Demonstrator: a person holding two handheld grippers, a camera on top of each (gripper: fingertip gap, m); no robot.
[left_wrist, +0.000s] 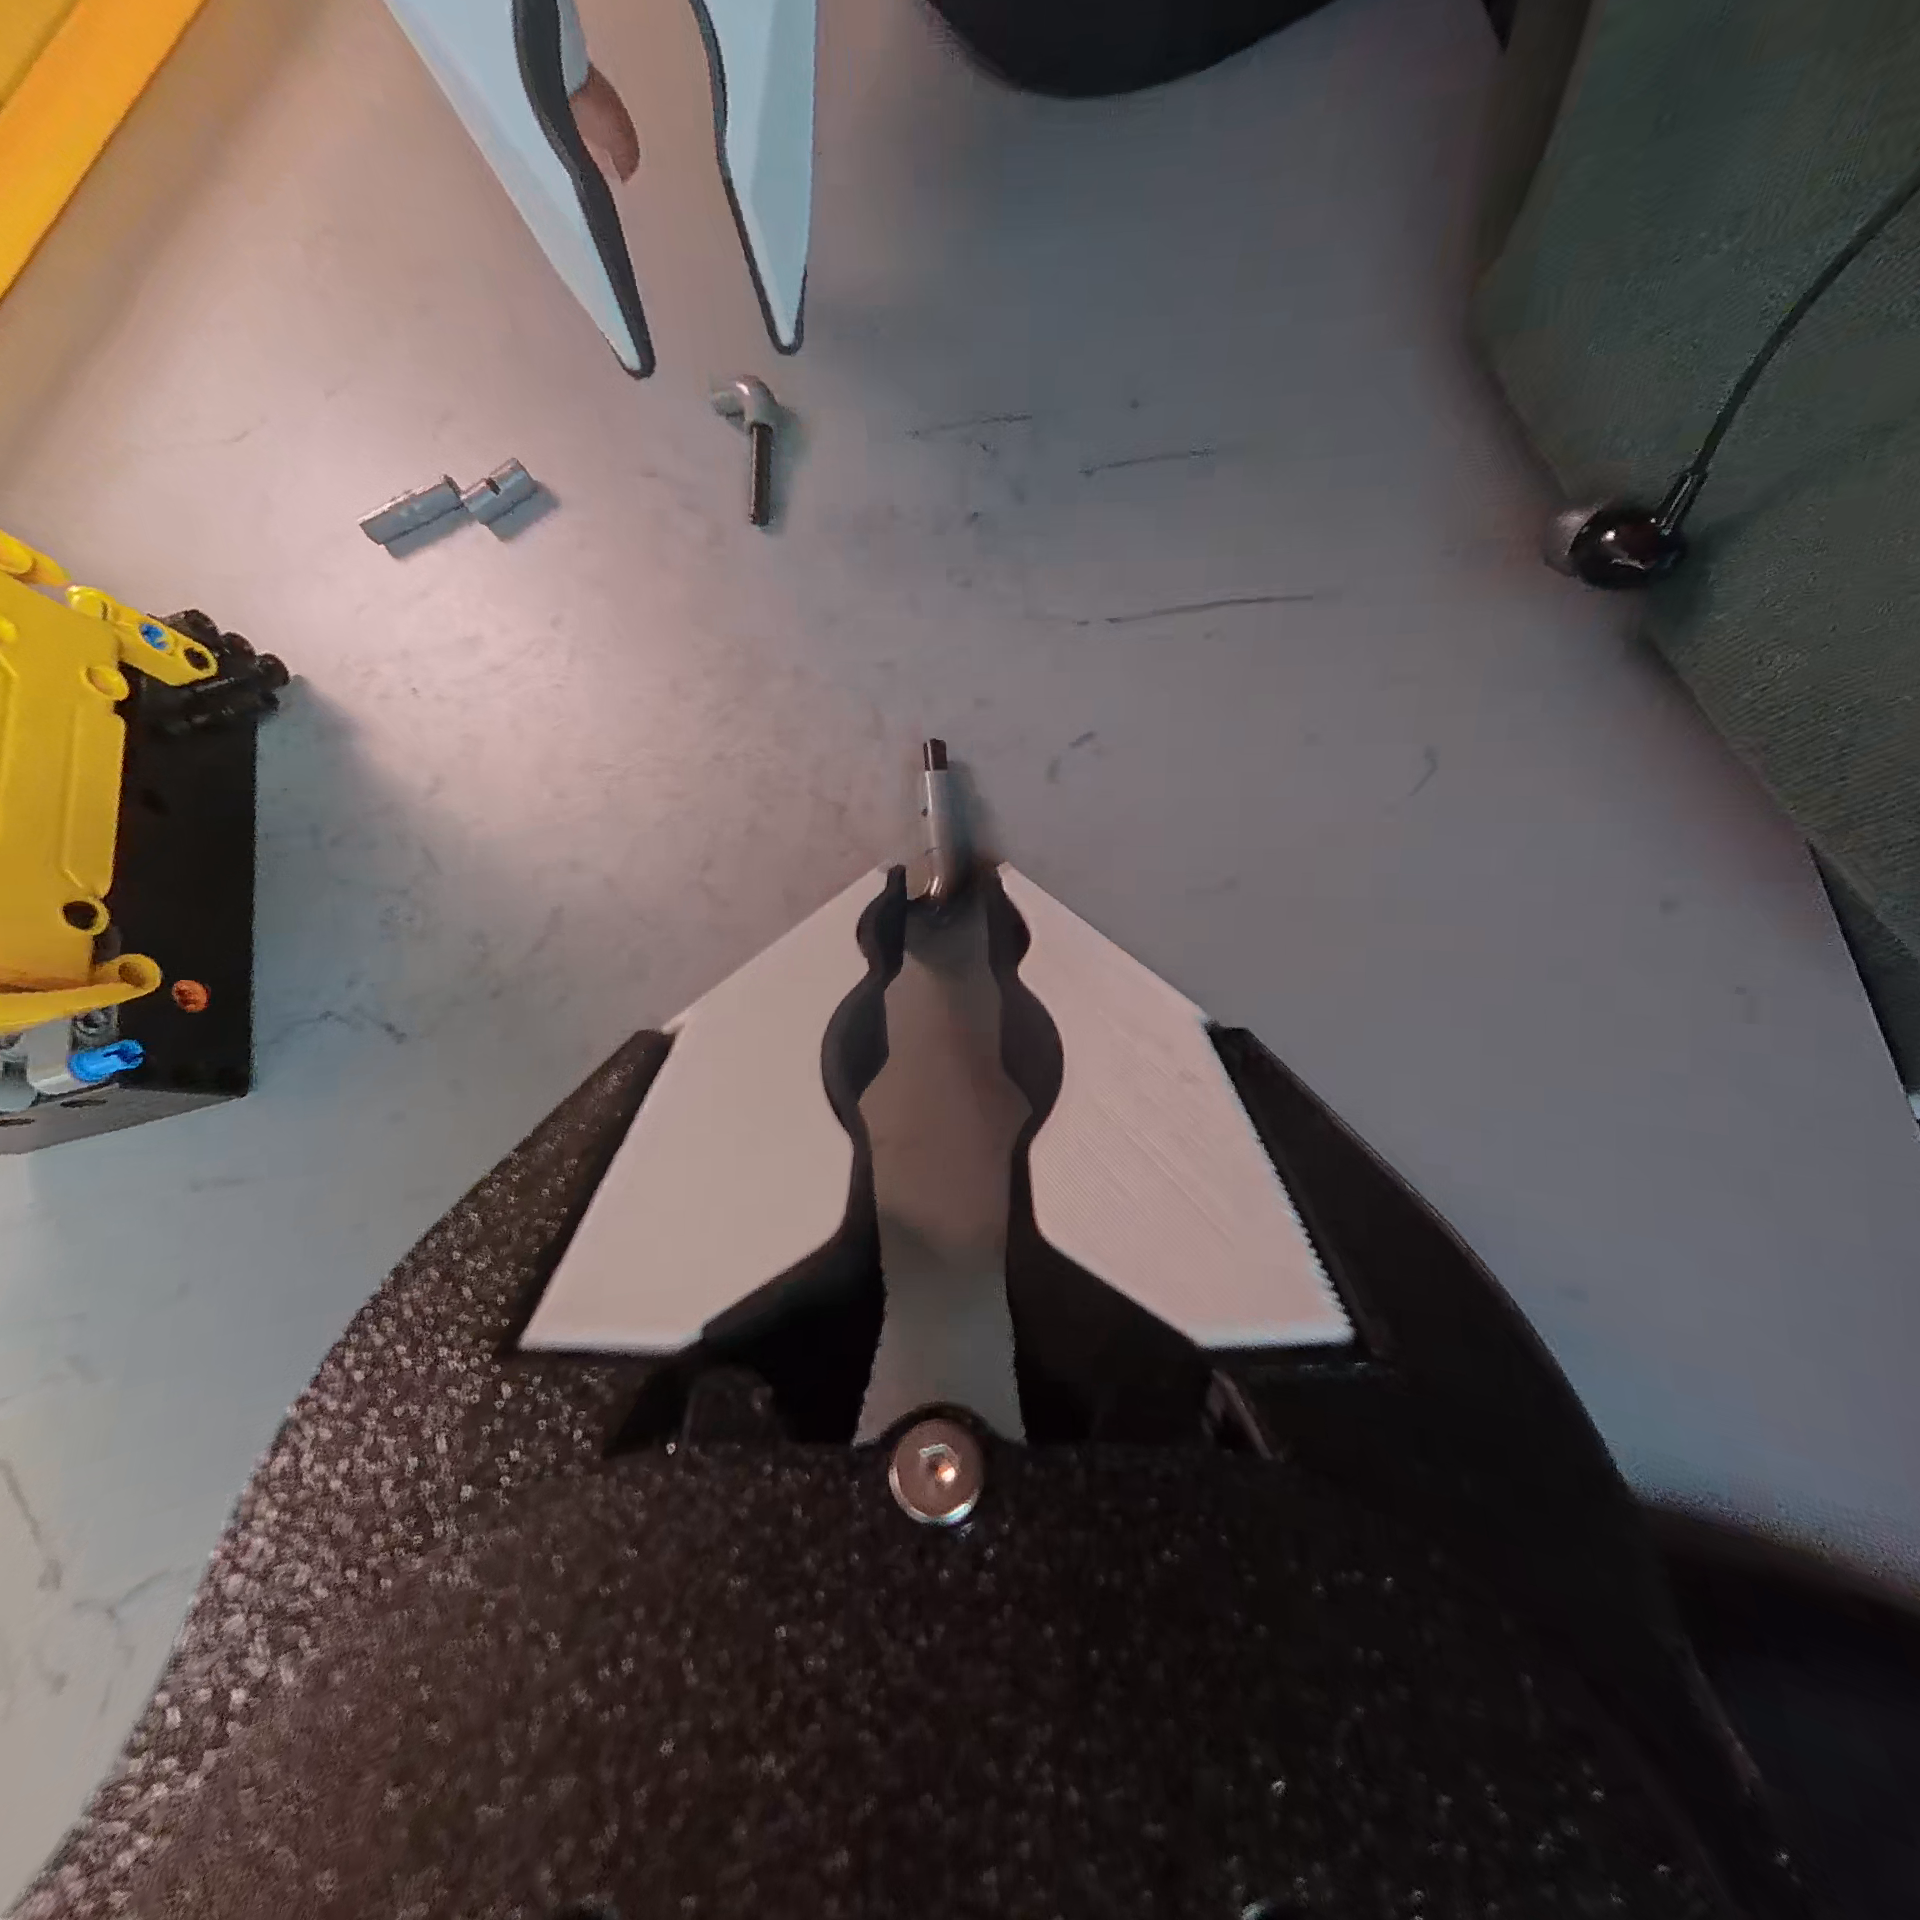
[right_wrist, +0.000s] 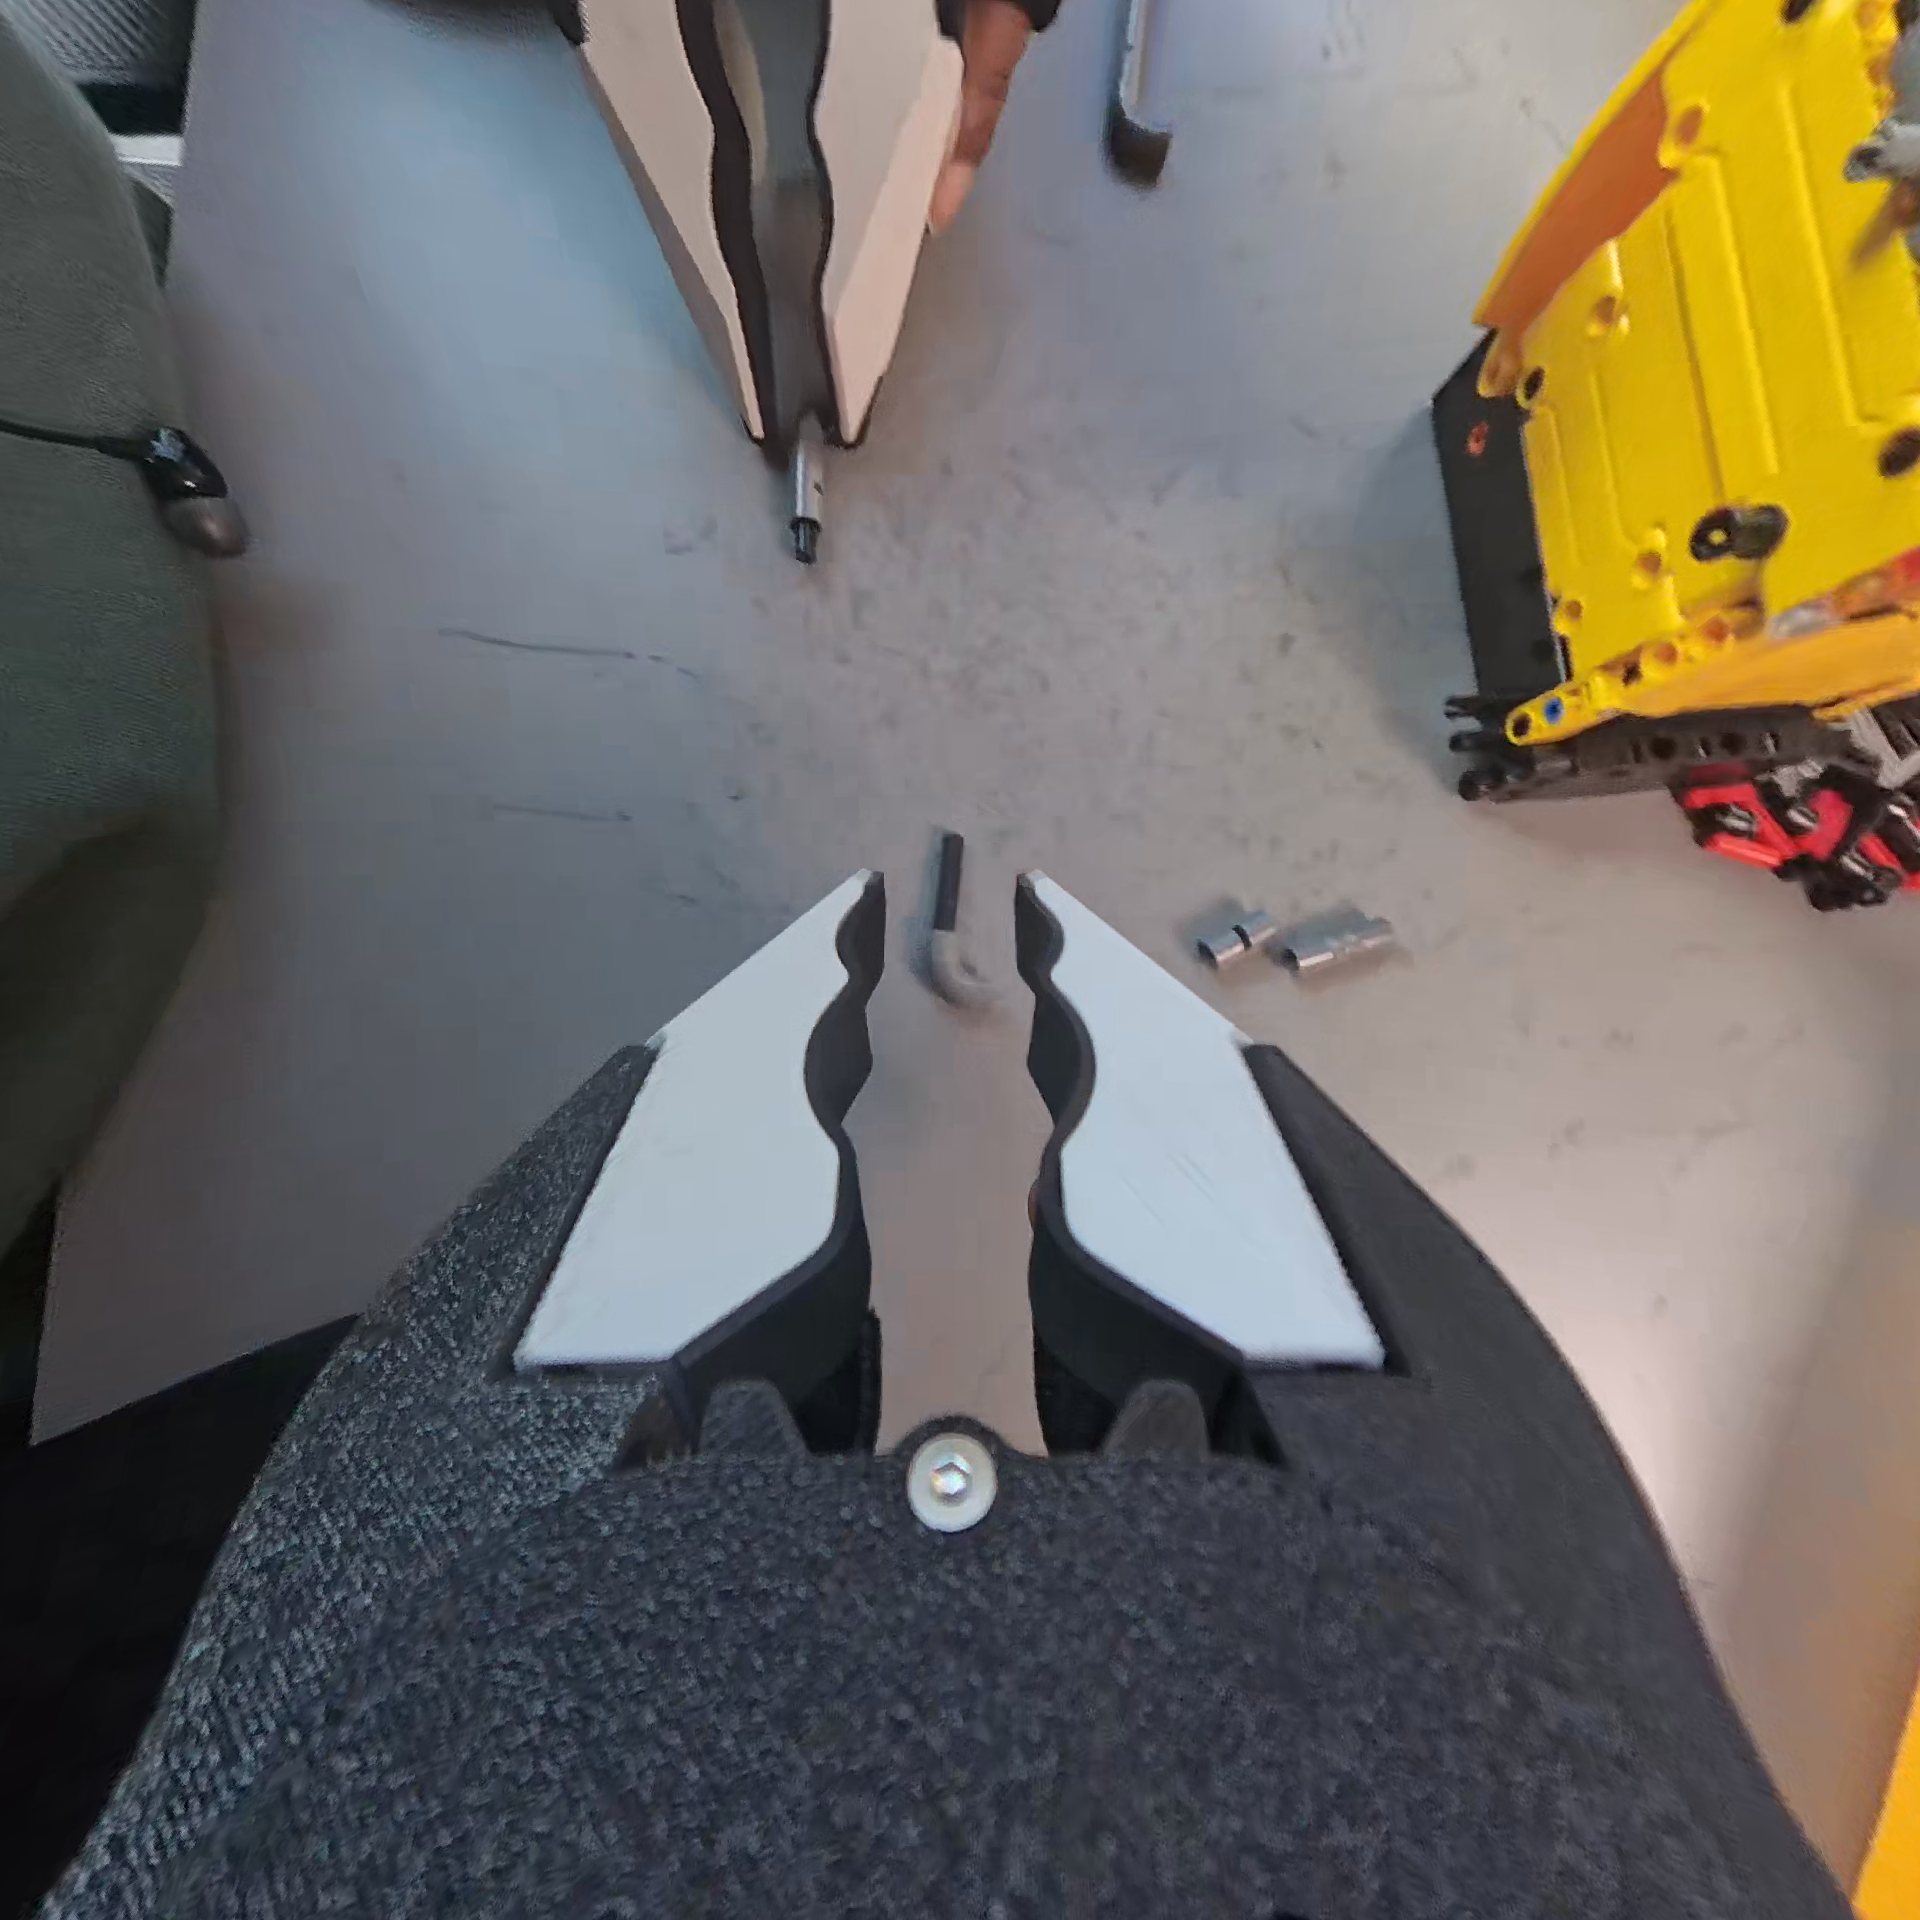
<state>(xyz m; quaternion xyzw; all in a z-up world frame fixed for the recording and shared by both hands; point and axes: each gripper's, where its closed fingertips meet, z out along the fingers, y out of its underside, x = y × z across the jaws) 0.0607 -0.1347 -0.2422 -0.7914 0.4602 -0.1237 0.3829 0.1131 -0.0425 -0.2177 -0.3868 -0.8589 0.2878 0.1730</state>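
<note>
My left gripper (left_wrist: 940, 883) is shut on the bent end of a small grey elbow connector with a black axle (left_wrist: 938, 816), which sticks out forward from its tips, low over the grey table (left_wrist: 1195, 727). The right wrist view shows this grip from the far side (right_wrist: 805, 499). My right gripper (right_wrist: 949, 883) is open. A second grey elbow connector with a black axle (right_wrist: 943, 925) lies on the table between its fingertips, untouched. In the left wrist view that piece (left_wrist: 755, 447) lies just beyond the right gripper (left_wrist: 712, 348).
Two short grey sleeve pieces (right_wrist: 1288, 940) lie beside the right gripper. A yellow and black building-brick model (right_wrist: 1714, 468) with red parts (right_wrist: 1808, 831) stands on that side, seen also in the left wrist view (left_wrist: 104, 831). A black cable end (left_wrist: 1621, 545) rests by green-grey fabric (left_wrist: 1714, 312).
</note>
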